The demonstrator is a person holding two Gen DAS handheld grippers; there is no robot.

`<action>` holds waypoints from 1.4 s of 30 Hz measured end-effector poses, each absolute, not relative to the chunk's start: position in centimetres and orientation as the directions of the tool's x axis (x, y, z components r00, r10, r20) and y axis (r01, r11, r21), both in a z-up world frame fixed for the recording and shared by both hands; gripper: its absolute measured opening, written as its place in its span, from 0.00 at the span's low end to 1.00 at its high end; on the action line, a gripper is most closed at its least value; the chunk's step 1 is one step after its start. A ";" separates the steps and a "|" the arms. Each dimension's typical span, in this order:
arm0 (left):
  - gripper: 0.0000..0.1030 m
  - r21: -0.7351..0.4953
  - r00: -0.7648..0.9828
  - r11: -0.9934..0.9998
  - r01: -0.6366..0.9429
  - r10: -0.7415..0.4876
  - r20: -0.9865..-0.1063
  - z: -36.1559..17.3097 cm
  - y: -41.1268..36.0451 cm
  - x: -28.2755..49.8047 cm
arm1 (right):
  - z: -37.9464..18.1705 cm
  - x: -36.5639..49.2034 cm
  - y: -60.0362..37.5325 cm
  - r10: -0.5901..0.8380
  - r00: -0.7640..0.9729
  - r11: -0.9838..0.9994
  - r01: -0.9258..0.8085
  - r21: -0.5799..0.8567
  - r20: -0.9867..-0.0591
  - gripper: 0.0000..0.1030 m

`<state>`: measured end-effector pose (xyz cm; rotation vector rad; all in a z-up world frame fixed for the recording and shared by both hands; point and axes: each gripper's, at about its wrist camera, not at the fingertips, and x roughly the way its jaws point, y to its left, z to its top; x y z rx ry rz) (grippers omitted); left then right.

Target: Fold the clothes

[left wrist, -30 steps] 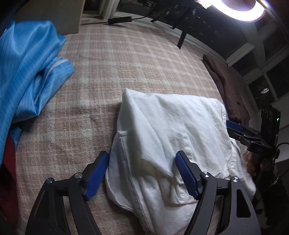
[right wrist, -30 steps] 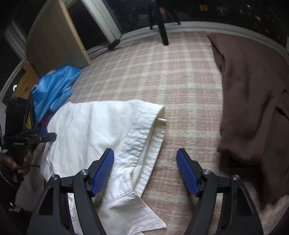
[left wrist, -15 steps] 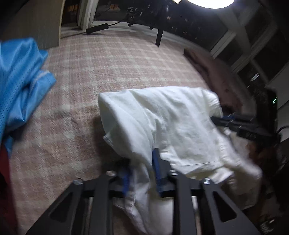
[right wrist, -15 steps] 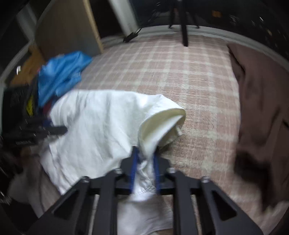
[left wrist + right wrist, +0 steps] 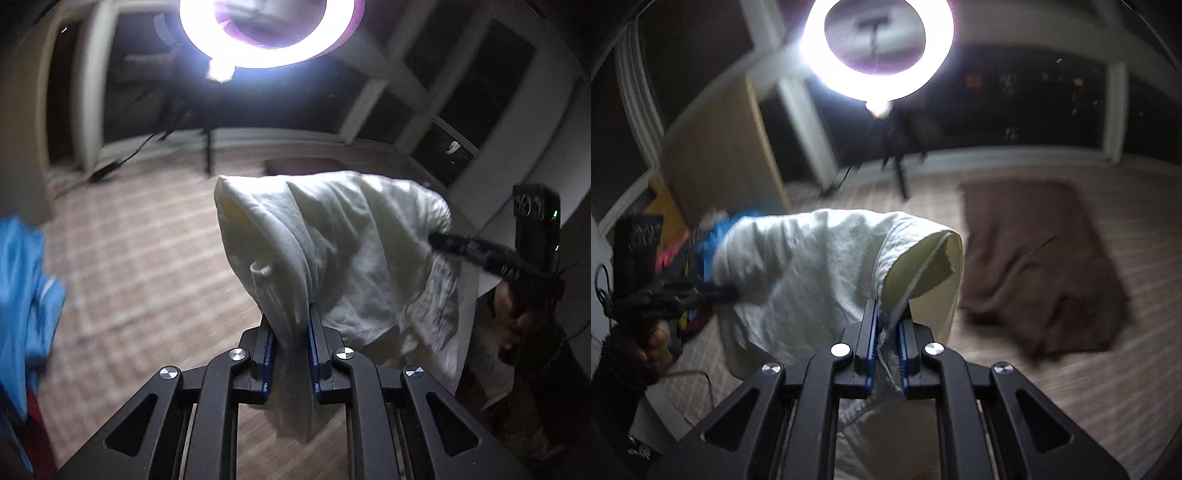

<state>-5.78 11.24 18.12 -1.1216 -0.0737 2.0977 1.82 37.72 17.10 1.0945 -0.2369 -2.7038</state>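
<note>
White cotton shirt (image 5: 354, 258) is now up off the plaid bed cover (image 5: 147, 266), hung between my two tools; a second ago it lay flat and bunched on the cover with both sets of jaws wide open over its near edge, half a second ago both had clamped, and now both wrists have tilted up so the ring light (image 5: 875, 48) fills the top of each view. Left gripper (image 5: 290, 354) is fully closed on a gathered fold of the shirt, fabric squeezed between the blue pads and a tail hanging below. Right gripper (image 5: 886, 354) is likewise pinched tight on a seam edge next to an open cuff or hem. My read: this is a lift to shake out or re-lay the shirt, fold not set yet. Brown garment (image 5: 1034, 266) lies flat far right, blue garment (image 5: 22, 295) bunched at left, both apart from the shirt. Hard to tell: which part of the shirt each tool has (collar, hem or sleeve), since the cloth drapes over itself. Lower part of the shirt is cut off behind the gripper bodies. Motion blur smears the cover and the blue garment. In each view the other tool shows only as a dark blurred shape, its tips buried in cloth
</note>
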 end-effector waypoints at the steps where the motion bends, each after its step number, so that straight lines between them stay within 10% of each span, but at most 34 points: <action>1: 0.13 -0.366 -0.341 -0.712 -0.599 0.641 -0.688 18.7 12.5 -5.7 | 18.2 2.2 38.9 -0.243 -0.720 -0.967 0.126 0.222 -0.650 0.09; 23: 0.10 -0.314 -0.368 -0.792 -0.523 0.542 -0.755 13.1 33.7 -20.2 | 15.0 -16.0 61.8 -0.200 -0.638 -0.980 0.143 0.142 -0.743 0.09; 29: 0.33 -0.329 -0.284 -0.831 -0.449 0.482 -0.829 8.8 33.7 -24.6 | 8.2 -21.1 64.5 -0.177 -0.511 -0.984 0.087 0.154 -0.841 0.19; 42: 0.31 -0.196 -0.439 -0.855 -0.480 0.428 -0.790 9.8 38.0 -26.6 | 11.7 -22.2 63.0 -0.262 -0.678 -0.964 0.149 0.221 -0.687 0.24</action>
